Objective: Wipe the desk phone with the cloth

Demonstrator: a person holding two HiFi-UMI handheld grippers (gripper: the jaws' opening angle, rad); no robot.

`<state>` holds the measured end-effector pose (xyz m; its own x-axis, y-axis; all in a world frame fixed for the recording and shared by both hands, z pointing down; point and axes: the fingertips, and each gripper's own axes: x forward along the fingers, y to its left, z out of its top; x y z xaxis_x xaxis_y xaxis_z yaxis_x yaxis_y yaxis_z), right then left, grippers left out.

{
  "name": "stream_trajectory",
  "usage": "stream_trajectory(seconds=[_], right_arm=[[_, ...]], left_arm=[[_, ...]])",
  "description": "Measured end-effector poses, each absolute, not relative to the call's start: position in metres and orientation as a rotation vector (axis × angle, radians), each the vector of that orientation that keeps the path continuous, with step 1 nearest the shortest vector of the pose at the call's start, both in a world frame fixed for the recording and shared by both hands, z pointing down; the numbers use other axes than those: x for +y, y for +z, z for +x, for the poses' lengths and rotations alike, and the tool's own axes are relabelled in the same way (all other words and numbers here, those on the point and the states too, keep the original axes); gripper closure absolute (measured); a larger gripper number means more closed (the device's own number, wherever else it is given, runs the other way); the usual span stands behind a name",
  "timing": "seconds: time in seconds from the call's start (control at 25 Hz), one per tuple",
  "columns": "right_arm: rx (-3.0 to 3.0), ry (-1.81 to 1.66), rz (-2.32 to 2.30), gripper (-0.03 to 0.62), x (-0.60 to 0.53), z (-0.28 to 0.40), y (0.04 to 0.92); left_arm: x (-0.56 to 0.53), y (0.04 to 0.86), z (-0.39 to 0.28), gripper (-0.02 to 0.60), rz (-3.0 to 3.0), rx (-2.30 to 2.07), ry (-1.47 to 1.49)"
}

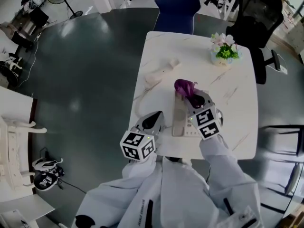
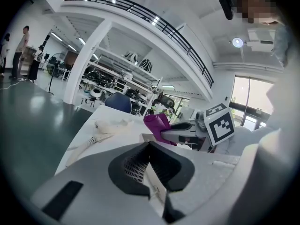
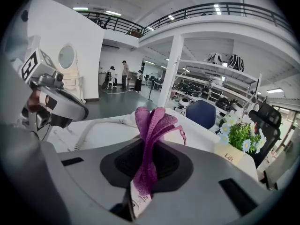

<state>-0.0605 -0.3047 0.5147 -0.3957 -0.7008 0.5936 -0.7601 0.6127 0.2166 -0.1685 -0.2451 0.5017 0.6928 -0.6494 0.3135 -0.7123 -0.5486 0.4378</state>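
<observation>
The grey desk phone lies near the front of the white table, its handset off and resting farther back left. My right gripper is over the phone's far end, shut on a purple cloth that bunches up beyond the jaws. My left gripper is at the phone's left side; its jaws stand shut on a thin white edge, which looks like the phone's rim. The left gripper view shows the cloth and the right gripper just ahead.
A curled cord runs along the table's left edge from the handset. A pot of flowers stands at the far right of the table. A blue chair and a black chair stand behind the table.
</observation>
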Motion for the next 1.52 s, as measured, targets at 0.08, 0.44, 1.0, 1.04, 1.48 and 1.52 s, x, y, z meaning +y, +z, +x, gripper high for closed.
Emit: stream_trajectory(seconds=[0.08,0.44,1.0,1.04,1.48,1.52], right_arm=[[-2.171,0.137,1.137,0.556,-0.305,-0.063,0.519],[-2.151,0.205,1.107,0.556,-0.301,-0.069,0.534],[-2.138,0.237,1.061,0.557,-0.289,-0.074,0.541],[-2.139,0.239,1.057,0.557,-0.287,-0.074,0.542],[-2.163,0.231,1.010,0.557,-0.277,-0.076,0.545],[-2.166,0.231,1.004,0.557,-0.275,-0.076,0.545]], left_arm=[[-0.247,0.503,-0.170,0.583,2.364,-1.026,0.157],[-0.253,0.510,-0.178,0.583,2.359,-0.977,0.164],[-0.247,0.512,-0.183,0.583,2.369,-0.960,0.178],[-0.246,0.512,-0.182,0.583,2.370,-0.959,0.177],[-0.237,0.514,-0.178,0.583,2.361,-0.979,0.198],[-0.235,0.514,-0.177,0.583,2.361,-0.978,0.199]])
